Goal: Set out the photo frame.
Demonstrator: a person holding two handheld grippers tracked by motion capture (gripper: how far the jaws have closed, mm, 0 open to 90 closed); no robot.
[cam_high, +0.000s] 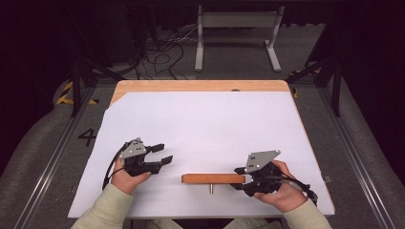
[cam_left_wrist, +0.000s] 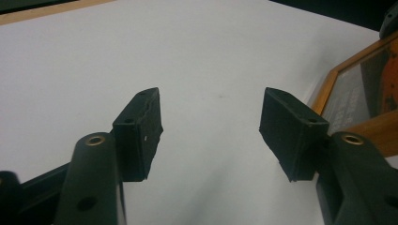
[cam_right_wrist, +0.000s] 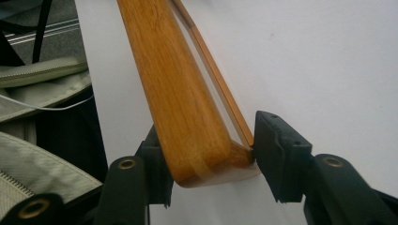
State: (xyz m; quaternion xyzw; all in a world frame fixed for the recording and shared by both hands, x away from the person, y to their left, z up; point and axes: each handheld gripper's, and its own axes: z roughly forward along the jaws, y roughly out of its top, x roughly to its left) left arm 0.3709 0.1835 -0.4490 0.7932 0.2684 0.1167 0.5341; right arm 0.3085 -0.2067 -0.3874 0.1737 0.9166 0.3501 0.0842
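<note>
A wooden picture frame (cam_high: 212, 179) stands on edge near the table's front, seen from above as a narrow orange-brown bar. My right gripper (cam_high: 241, 177) holds its right end, and in the right gripper view the frame (cam_right_wrist: 178, 93) runs away between the jaws with both pads against its corner, gripper (cam_right_wrist: 209, 150). My left gripper (cam_high: 165, 153) hovers left of the frame, pointing toward it, jaws apart and empty. In the left gripper view the gripper (cam_left_wrist: 211, 126) faces bare white surface, with the frame's glass front (cam_left_wrist: 361, 93) at the right edge.
A short metal pin (cam_high: 210, 189) sticks out from the frame toward the front edge. A white sheet (cam_high: 200, 124) covers the wooden table (cam_high: 200, 86). Beyond the table, a grey metal stand (cam_high: 236, 21) and cables (cam_high: 162, 52) lie on the floor.
</note>
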